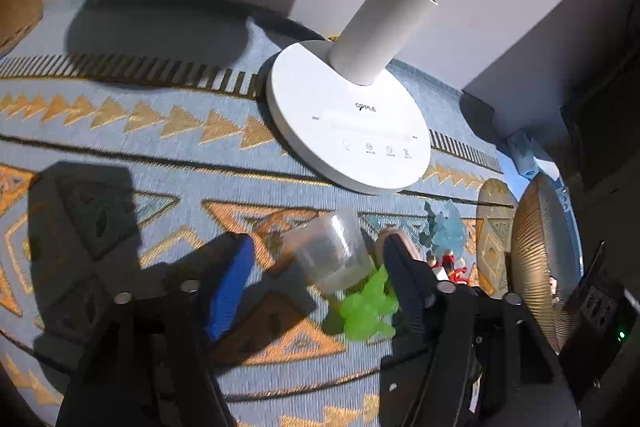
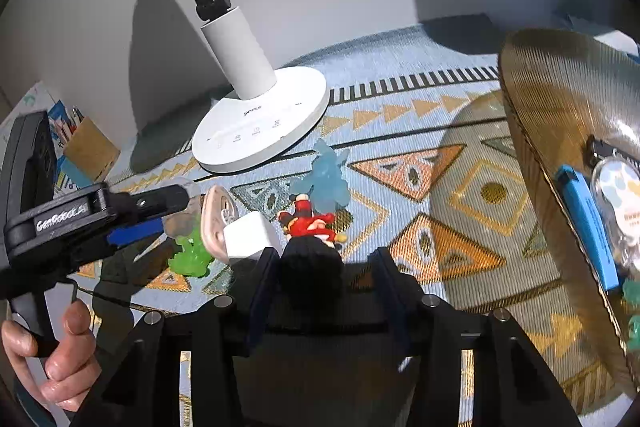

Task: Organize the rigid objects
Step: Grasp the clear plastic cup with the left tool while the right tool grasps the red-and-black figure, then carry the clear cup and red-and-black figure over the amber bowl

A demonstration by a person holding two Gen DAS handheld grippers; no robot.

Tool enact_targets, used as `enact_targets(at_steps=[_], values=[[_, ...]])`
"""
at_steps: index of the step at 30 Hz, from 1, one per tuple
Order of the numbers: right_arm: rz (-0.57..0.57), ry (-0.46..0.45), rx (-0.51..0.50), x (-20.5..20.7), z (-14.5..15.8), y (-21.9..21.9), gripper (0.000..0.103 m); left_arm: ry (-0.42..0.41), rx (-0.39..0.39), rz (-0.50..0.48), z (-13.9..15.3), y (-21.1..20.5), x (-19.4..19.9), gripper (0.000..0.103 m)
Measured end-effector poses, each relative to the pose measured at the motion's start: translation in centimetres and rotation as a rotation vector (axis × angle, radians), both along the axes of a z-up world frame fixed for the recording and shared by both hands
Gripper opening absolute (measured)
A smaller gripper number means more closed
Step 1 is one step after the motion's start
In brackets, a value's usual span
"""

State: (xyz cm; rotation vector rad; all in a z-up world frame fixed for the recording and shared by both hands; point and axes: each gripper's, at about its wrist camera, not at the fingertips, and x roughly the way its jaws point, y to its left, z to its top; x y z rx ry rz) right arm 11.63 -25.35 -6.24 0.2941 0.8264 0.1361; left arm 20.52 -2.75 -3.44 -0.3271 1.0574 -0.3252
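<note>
A clear plastic cup (image 1: 328, 251) lies tilted on the patterned cloth between the fingers of my left gripper (image 1: 318, 243). The blue pad (image 1: 232, 283) stands a little apart from it, so the gripper is open. A green translucent figure (image 1: 368, 307) lies just under the cup. In the right wrist view my right gripper (image 2: 326, 255) is open around the black-haired head of a red figure (image 2: 308, 223), with a gap on the right side. A blue translucent figure (image 2: 326, 175) stands beyond it. A white charger cube (image 2: 248, 235) and a beige case (image 2: 216, 223) lie beside it.
A white lamp base (image 2: 260, 123) stands at the back near the wall. A gold ribbed dish (image 2: 560, 115) at the right holds a blue lighter (image 2: 588, 227), a round badge (image 2: 620, 195) and green pieces. A hand (image 2: 52, 359) grips the left tool. A wooden holder (image 2: 92, 147) sits far left.
</note>
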Motion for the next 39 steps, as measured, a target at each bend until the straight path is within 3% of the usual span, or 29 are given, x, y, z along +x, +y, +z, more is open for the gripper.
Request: enact_targets(at_steps=[1, 3, 10, 19, 26, 32, 39], values=[[0.015, 0.000, 0.007, 0.1, 0.0, 0.2, 0.040, -0.003, 0.010, -0.007, 0.0, -0.3, 0.1, 0.044], [0.032, -0.007, 0.019, 0.1, -0.1, 0.4, 0.032, -0.021, 0.048, -0.021, 0.0, -0.9, 0.0, 0.043], [0.000, -0.032, 0.054, -1.7, 0.8, -0.3, 0.031, -0.087, 0.043, -0.045, 1.8, 0.2, -2.4, 0.042], [0.004, -0.031, 0.083, -9.0, 1.7, -0.1, 0.032, -0.125, 0.029, -0.077, 3.9, 4.5, -10.7, 0.042], [0.020, 0.007, 0.068, -12.4, -0.4, 1.6, 0.031, -0.178, 0.098, -0.099, 2.6, 4.6, -16.0, 0.042], [0.046, 0.013, 0.038, -13.9, -1.2, 2.4, 0.032, -0.205, 0.169, -0.119, 0.8, 3.8, -16.9, 0.042], [0.052, 0.009, 0.038, -14.2, -1.2, 2.3, 0.042, -0.238, 0.188, -0.139, 0.4, 3.4, -17.5, 0.042]])
